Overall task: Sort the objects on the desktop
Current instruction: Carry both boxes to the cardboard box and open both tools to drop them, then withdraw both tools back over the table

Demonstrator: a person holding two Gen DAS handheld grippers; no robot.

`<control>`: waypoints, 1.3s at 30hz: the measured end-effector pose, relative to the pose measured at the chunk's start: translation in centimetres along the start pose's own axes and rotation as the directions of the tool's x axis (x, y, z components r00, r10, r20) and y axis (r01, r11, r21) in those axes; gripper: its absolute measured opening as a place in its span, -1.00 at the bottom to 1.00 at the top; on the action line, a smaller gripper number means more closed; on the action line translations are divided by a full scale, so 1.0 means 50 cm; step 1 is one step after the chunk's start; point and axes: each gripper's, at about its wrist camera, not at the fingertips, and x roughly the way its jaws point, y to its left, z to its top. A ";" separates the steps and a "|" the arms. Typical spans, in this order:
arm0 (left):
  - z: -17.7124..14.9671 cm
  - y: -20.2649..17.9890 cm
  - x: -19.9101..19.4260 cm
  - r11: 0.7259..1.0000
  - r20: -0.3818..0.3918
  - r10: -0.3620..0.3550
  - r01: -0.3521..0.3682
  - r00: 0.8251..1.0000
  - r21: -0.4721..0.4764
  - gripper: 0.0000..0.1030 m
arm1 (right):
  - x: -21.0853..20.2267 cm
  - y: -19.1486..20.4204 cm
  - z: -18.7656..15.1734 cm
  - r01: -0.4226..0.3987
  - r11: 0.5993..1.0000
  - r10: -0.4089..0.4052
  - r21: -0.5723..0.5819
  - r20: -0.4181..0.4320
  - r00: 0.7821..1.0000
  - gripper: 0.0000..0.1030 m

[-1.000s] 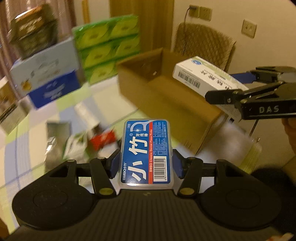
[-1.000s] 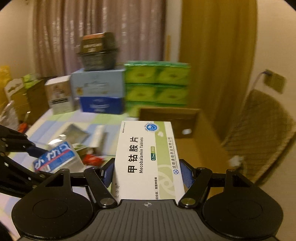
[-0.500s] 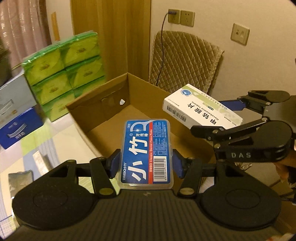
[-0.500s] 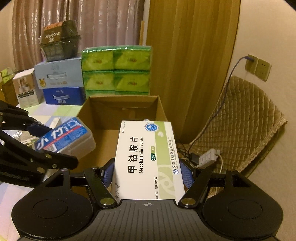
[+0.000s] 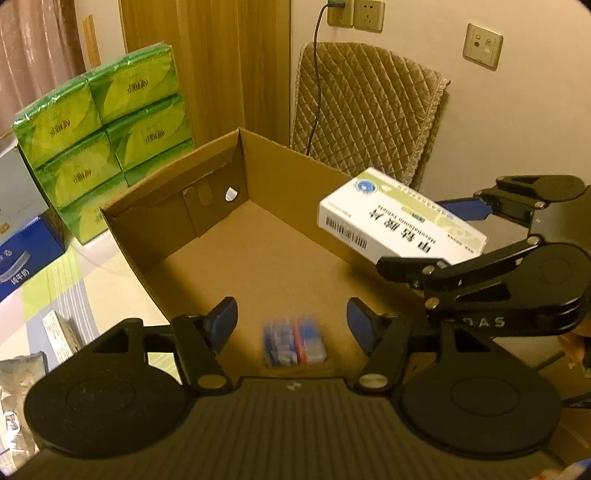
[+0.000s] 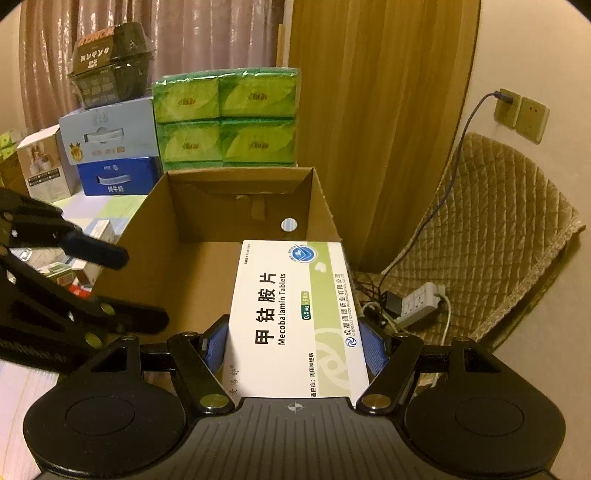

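Cardboard box (image 5: 258, 236), open-topped, is the landmark; it stands on a table with a pale checked cloth (image 5: 66, 280). Behind the box: a stack of green tissue packs (image 6: 225, 118). Left of that stack, a pale blue carton (image 6: 109, 133) over a dark blue one (image 6: 118, 179), with a dark clear-lidded container (image 6: 110, 62) on top. Right of the box: a chair with a quilted tan cover (image 6: 506, 236), wall sockets (image 5: 354, 14) with a cable plugged in, and a white power strip (image 6: 421, 299) low by the chair. Wooden panel and curtain behind all this.

Left gripper (image 5: 291, 317) is angled down over the near part of the box. Its jaws are opening, blue pads apart, nothing pressed between them. Below the gap a blue floss-pick case (image 5: 293, 345) shows blurred against the box floor; whether it is resting there or falling I cannot tell.

Right gripper (image 6: 295, 345) is angled down above the right side of the box, closed on a white and green medicine box (image 6: 295, 314), blue pads against its two long sides.

Readable: "Mecobalamin Tablets" and "0.5mg" on the medicine box, with Chinese characters. "DAS" on the right gripper's body in the left wrist view. The case's print is too smeared to read.
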 end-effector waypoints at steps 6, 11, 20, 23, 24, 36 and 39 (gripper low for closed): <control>-0.001 0.016 -0.042 0.999 0.039 0.034 -0.034 0.999 0.002 0.18 | 0.011 0.012 0.000 -0.023 1.000 0.024 0.011 -0.013 1.000 0.32; -0.013 0.038 -0.075 0.998 0.052 0.057 -0.057 0.997 -0.015 0.19 | 0.028 0.026 0.005 -0.061 0.998 0.062 0.025 -0.040 0.997 0.32; -0.043 0.062 -0.117 0.997 0.068 0.071 -0.068 0.995 -0.046 0.20 | 0.000 0.034 0.007 -0.068 0.996 0.068 0.053 -0.003 0.998 0.41; -0.061 0.074 -0.139 0.994 0.076 0.080 -0.074 0.994 -0.074 0.21 | -0.032 0.039 0.001 -0.076 0.994 0.074 0.077 0.020 0.997 0.42; -0.069 0.078 -0.149 0.993 0.078 0.085 -0.079 0.993 -0.084 0.22 | -0.043 0.044 -0.001 -0.079 0.994 0.077 0.082 0.027 0.997 0.43; -0.199 0.126 -0.315 0.971 0.108 0.182 -0.161 0.977 -0.180 0.58 | -0.204 0.190 -0.015 -0.212 0.975 0.202 0.065 0.139 0.970 0.66; -0.248 0.139 -0.364 0.961 0.105 0.225 -0.202 0.969 -0.189 0.65 | -0.233 0.239 -0.030 -0.250 0.967 0.241 0.046 0.143 0.960 0.72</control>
